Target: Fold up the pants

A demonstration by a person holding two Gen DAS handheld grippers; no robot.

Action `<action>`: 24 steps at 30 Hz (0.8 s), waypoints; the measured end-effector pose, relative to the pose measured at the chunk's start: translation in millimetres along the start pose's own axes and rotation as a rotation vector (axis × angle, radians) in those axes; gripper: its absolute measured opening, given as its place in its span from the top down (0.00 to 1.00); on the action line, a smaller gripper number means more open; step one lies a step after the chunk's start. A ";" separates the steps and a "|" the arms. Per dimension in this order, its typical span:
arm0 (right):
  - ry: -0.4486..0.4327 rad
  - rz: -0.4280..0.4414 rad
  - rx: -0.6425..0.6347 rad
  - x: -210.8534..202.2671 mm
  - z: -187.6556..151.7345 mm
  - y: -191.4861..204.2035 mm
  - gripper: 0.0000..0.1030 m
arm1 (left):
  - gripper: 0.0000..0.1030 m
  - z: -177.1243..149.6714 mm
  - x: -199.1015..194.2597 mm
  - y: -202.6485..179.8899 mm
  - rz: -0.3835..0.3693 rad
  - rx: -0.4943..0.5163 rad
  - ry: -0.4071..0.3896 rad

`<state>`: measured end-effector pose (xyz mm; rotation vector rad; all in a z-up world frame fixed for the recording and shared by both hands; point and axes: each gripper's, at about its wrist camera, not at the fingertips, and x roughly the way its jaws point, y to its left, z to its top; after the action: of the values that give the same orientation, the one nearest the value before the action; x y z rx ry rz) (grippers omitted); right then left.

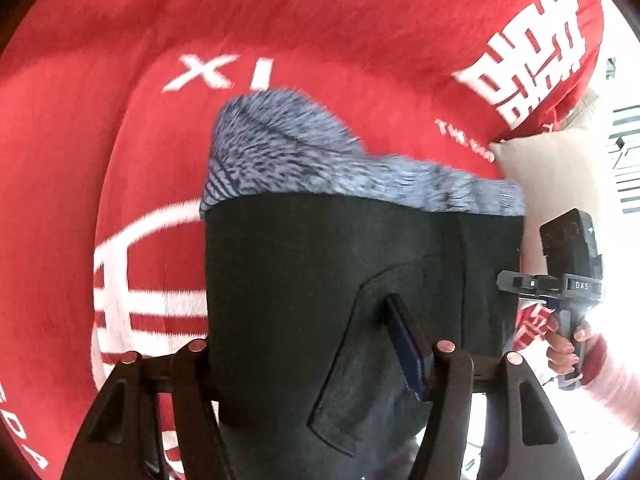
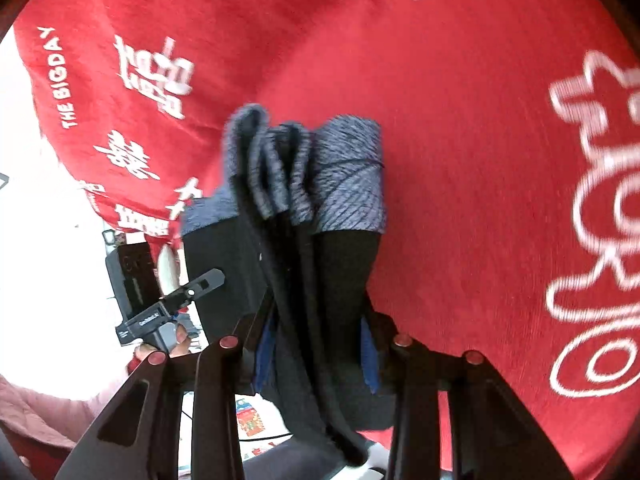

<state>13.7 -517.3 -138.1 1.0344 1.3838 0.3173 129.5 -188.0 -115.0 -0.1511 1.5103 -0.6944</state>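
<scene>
While the red cloth (image 1: 320,32) fills both backgrounds, each gripper, left (image 1: 316,340) and right (image 2: 316,340), clamps the dark pants (image 1: 288,280) at frame centre.

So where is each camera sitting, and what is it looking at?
Left wrist: sits on the left tool, looking down its fingers at the pants it grips; the person's other hand shows.
Right wrist: sits on the right tool, looking at the bunched pants; the other hand shows.
Shared: pants, red blanket.
</scene>
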 end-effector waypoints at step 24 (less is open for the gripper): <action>-0.031 -0.546 -0.022 -35.9 -37.8 35.4 0.18 | 0.01 -26.7 -25.5 -61.7 0.482 0.080 -0.009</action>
<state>-15.3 -508.5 -82.8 0.6056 1.5679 -0.0870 86.6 -215.9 -64.5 0.2646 1.4336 -0.3639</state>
